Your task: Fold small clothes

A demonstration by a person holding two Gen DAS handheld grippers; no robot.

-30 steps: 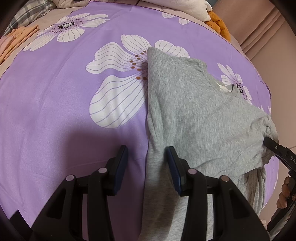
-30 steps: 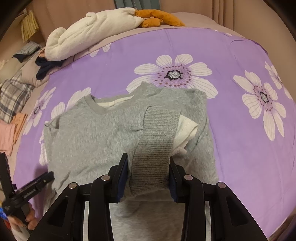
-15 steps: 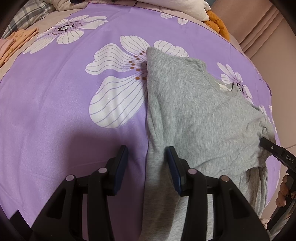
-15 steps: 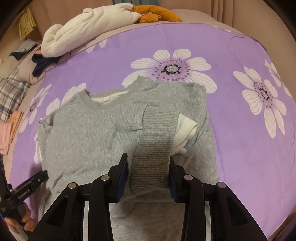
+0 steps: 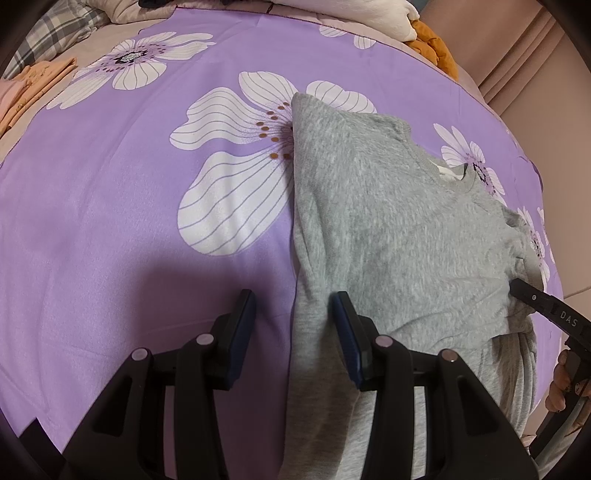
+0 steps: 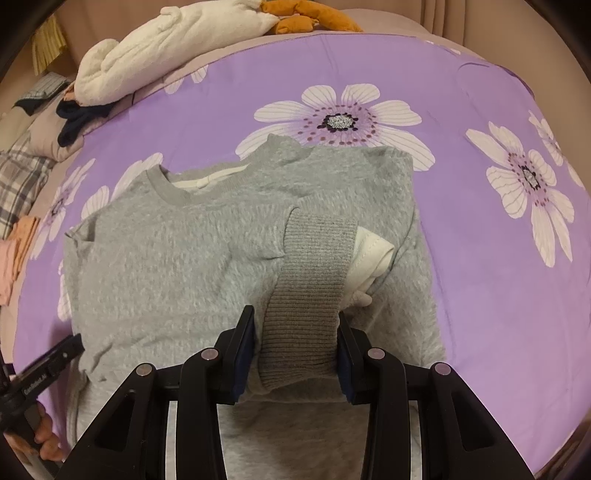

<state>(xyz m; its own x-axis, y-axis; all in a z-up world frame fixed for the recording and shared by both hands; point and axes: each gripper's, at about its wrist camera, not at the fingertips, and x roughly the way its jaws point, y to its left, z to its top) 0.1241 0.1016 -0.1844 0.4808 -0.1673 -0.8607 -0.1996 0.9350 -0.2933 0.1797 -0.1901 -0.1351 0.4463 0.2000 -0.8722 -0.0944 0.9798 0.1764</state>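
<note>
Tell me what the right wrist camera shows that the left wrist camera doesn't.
Only the right wrist view shows the ribbed cuff folded over the sweater's front, between the right gripper's open fingers. Only the left wrist view shows the left gripper open, straddling the sweater's side edge. Both show the grey sweater on the purple floral sheet.

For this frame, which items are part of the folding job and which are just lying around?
In the job:
- grey sweatshirt
- its ribbed cuff, between the open right gripper fingers
- left gripper, open at the sweatshirt's edge

Lying about:
- cream bundle
- orange garment
- plaid cloth
- dark navy item
</note>
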